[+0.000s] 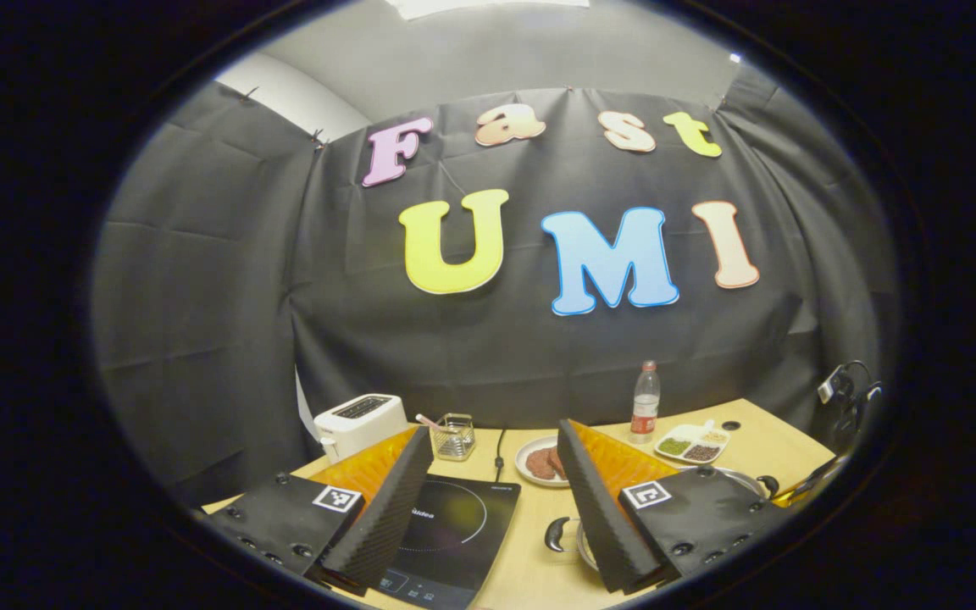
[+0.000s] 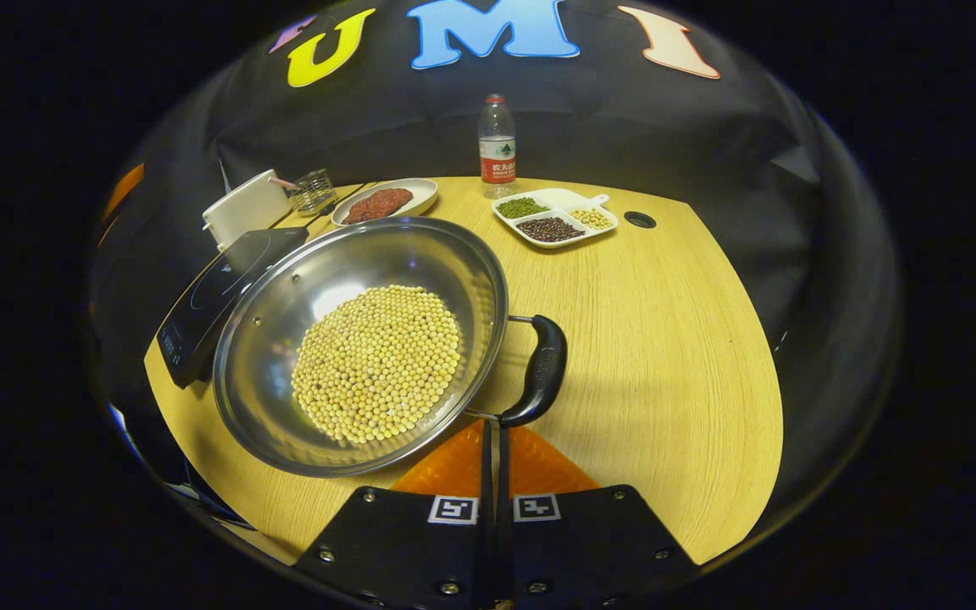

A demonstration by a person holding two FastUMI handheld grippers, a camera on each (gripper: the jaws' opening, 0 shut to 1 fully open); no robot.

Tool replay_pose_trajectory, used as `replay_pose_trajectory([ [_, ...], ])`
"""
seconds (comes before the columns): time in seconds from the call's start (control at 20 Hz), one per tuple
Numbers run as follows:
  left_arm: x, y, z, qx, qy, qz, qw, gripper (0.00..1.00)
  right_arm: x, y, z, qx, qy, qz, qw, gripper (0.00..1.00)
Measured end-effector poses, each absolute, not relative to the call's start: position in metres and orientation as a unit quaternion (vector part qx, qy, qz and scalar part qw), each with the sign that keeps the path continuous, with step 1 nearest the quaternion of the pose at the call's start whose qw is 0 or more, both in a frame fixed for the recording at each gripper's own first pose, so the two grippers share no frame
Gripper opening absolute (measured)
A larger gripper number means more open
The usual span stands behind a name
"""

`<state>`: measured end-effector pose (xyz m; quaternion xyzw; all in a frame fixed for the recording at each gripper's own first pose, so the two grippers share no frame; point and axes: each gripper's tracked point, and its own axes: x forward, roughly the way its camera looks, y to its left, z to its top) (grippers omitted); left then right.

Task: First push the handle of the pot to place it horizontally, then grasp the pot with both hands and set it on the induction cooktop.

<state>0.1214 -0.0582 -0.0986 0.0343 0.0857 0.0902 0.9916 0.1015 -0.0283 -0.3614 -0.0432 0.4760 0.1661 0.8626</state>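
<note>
Pot point(image 2: 369, 347) of soybeans sits just beside induction cooktop point(image 2: 221, 292); right claw point(image 2: 496, 462) closed near its handle point(image 2: 543, 373), left claw point(image 1: 496, 500) wide.

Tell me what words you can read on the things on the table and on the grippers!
No text here can be read for sure.
Water bottle: its label has writing, too small to read.
Induction cooktop: small pale print near its edge, too blurred to read.
Square tags on the left gripper and right gripper: black-and-white patterns, not words.
</note>
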Motion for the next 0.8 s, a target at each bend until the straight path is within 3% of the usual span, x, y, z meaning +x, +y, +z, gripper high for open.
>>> replay_pose_trajectory([
  [0.35, 0.132, -0.065, -0.114, 0.042, 0.097, 0.074, 0.992, 0.93, 0.108, -0.036, -0.345, -0.049, 0.447, 0.144, 0.881, 0.01],
  [0.4, 0.133, -0.066, -0.116, 0.044, 0.1, 0.07, 0.992, 0.96, 0.109, -0.038, -0.333, -0.046, 0.431, 0.14, 0.89, 0.03],
  [0.5, 0.136, -0.067, -0.123, 0.044, 0.106, 0.062, 0.991, 0.96, 0.116, -0.039, -0.31, -0.038, 0.397, 0.132, 0.908, 0.27],
  [0.65, 0.142, -0.07, -0.133, 0.043, 0.113, 0.049, 0.991, 0.93, 0.136, -0.04, -0.283, -0.028, 0.35, 0.114, 0.93, 1.0],
  [0.8, 0.148, -0.074, -0.143, 0.042, 0.126, 0.032, 0.991, 0.94, 0.149, -0.038, -0.259, -0.014, 0.314, 0.101, 0.944, 1.0],
])
